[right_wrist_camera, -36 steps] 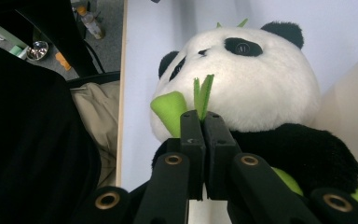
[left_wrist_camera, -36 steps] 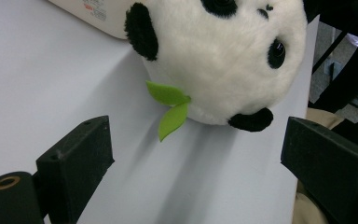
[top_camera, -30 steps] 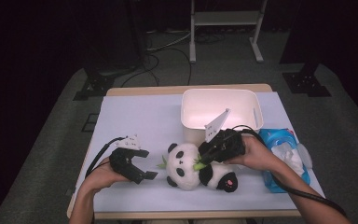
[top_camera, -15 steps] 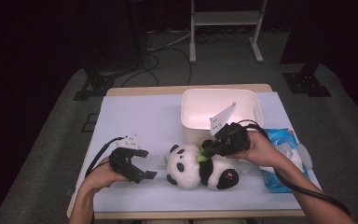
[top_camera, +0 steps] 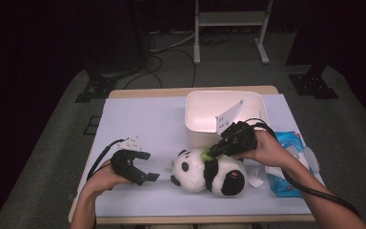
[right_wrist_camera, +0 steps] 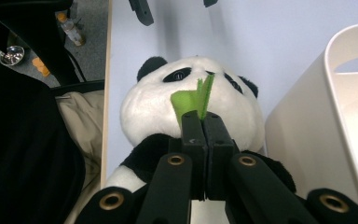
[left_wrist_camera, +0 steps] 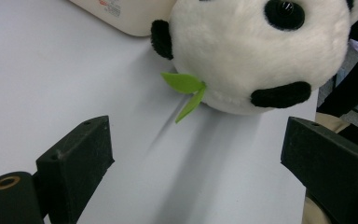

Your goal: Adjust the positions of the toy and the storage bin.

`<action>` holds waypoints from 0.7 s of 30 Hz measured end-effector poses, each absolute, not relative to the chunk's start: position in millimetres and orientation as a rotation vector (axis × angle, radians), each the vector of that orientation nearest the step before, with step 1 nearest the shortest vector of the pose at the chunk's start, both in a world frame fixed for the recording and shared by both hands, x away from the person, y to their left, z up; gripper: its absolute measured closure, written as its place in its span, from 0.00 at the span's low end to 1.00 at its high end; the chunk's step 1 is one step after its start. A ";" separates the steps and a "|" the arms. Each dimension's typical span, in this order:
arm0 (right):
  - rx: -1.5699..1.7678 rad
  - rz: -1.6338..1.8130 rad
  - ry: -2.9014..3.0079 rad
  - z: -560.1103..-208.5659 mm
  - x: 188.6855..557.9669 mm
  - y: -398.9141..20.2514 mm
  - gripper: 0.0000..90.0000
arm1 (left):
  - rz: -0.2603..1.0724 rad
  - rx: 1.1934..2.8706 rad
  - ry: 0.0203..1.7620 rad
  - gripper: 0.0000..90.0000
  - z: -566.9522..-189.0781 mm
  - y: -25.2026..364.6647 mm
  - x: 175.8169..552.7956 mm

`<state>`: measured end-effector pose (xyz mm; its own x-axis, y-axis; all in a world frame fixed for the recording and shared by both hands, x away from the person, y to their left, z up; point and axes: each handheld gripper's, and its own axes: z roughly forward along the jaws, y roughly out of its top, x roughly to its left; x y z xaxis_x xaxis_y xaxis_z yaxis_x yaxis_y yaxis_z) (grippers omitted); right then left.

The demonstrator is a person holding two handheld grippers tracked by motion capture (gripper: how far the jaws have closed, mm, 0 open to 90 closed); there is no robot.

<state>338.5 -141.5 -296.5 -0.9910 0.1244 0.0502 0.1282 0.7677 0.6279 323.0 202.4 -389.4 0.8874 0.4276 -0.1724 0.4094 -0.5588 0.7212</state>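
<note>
Fingers [right_wrist_camera: 204, 122] pinch the panda's [right_wrist_camera: 158, 102] green leaf [right_wrist_camera: 192, 100], clearest in right gripper view.

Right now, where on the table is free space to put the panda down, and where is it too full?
Free: the wide mat left of the bin, running down to the left gripper. The bin itself looks empty too. Crowded: the right side, where the panda, the right gripper pinching its green leaf, and the blue pack sit close together.
</note>
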 end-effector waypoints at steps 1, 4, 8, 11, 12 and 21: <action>-0.205 -1.052 -2.947 -295.8 338.9 -141.8 0.99 | 0.029 2.229 0.598 0.09 -389.6 202.7 323.5; -0.208 -1.052 -2.950 -292.8 339.0 -142.7 0.99 | 0.031 2.229 0.603 0.09 -390.7 203.0 324.8; -0.194 -1.063 -2.961 -287.5 339.7 -143.8 0.99 | 0.026 2.232 0.608 0.09 -392.4 203.7 326.3; -0.197 -1.063 -2.965 -282.9 338.8 -144.6 0.99 | 0.023 2.231 0.611 0.09 -393.2 203.8 327.1; -0.192 -1.072 -2.967 -281.4 338.9 -144.8 0.99 | 0.021 2.227 0.613 0.09 -393.4 203.9 327.3; -0.186 -1.080 -2.994 -263.3 336.3 -148.6 0.99 | 0.030 2.219 0.631 0.09 -395.1 207.0 329.6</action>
<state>336.3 -148.6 -263.3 -0.9921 0.1255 -0.0048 0.0935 0.7638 0.6386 329.6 207.0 -395.1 0.8748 0.4492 -0.1817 0.4300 -0.5467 0.7185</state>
